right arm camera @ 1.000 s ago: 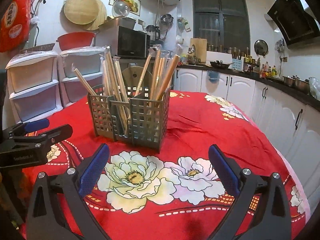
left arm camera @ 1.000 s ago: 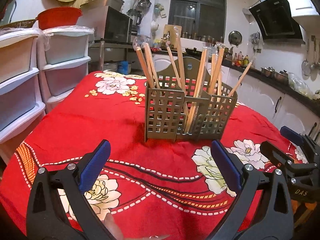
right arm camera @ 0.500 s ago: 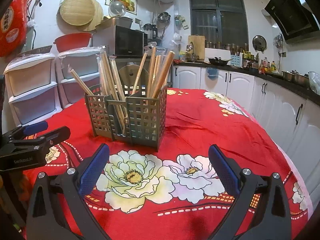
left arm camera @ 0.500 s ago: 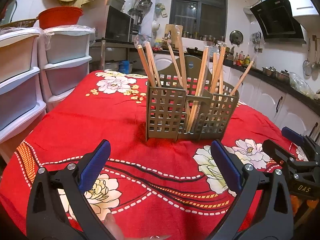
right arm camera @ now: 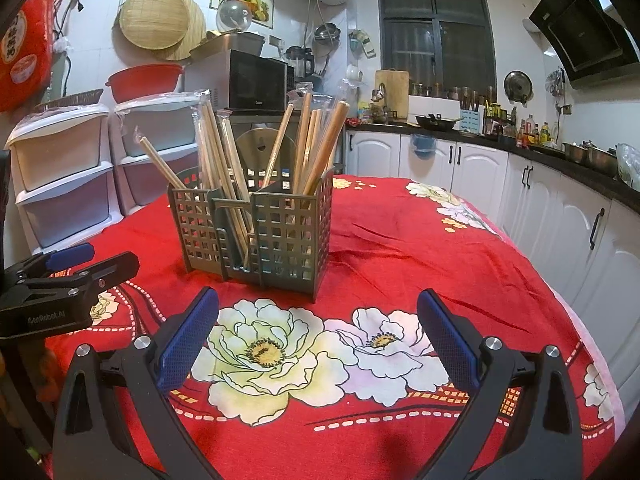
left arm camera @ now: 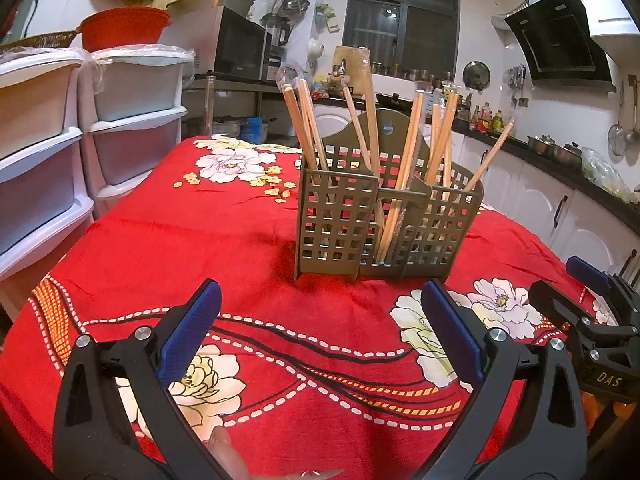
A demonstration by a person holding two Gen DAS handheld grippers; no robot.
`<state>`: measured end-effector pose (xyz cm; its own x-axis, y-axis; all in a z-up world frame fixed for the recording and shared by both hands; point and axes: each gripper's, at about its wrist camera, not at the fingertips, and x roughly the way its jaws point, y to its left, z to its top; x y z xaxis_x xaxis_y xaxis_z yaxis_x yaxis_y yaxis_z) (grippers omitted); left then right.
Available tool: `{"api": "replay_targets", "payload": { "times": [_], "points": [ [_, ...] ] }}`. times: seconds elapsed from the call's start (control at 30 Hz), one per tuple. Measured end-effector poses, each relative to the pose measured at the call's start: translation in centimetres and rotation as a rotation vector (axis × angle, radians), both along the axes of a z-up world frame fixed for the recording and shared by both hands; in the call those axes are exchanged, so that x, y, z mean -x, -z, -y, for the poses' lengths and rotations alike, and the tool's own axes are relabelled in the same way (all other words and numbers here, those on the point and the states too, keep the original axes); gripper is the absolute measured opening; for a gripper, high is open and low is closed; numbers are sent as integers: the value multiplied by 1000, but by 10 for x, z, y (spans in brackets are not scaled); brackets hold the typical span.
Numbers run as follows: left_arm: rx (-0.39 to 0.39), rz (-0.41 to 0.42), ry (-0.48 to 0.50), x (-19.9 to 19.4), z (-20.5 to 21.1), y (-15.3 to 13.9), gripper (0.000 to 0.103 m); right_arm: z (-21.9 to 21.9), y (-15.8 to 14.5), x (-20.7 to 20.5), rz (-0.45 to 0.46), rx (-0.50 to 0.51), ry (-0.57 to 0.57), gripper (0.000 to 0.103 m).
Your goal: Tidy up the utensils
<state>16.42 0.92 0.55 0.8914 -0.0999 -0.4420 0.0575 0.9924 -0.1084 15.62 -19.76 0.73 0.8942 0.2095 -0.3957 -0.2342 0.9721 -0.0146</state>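
— Left gripper point(left arm camera: 320, 308) first: how does it stand?

— Jaws spread wide, nothing between the blue pads point(left arm camera: 188, 332). It hangs low over the red flowered cloth point(left arm camera: 200, 240) that covers the surface, facing the utensil caddy point(left arm camera: 380, 224).

— And the right gripper point(right arm camera: 318, 320)?

— Spread just as wide, also empty, above the big pale flower print. In the left wrist view it shows at the right edge point(left arm camera: 592, 312); in the right wrist view the left one shows at the left edge point(right arm camera: 64, 276).

— Where is the caddy?

— Upright near the middle of the surface, ahead of both grippers and apart from them. It is a grey-brown lattice holder point(right arm camera: 256, 228) with several compartments and a taller curved back panel.

— What's in it?

— Wooden chopsticks point(left arm camera: 404, 160), many of them, standing on end and leaning various ways out of the top point(right arm camera: 312, 136). Some seem to sit in clear plastic sleeves. Which compartment holds which pair, I can't tell through the lattice.

— Anything around the surface?

— White plastic drawer units point(left arm camera: 132, 120) on the left, with a red basin point(left arm camera: 124, 28) on top, and white cabinets point(right arm camera: 552, 208) along the right.
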Motion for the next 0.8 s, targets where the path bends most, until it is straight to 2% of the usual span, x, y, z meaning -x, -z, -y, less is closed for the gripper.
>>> {"api": "replay_targets", "payload": {
  "times": [0.8],
  "points": [
    [10, -11, -8, -3, -4, 2, 92, 0, 1, 0, -1, -1, 3, 96]
  ]
}}
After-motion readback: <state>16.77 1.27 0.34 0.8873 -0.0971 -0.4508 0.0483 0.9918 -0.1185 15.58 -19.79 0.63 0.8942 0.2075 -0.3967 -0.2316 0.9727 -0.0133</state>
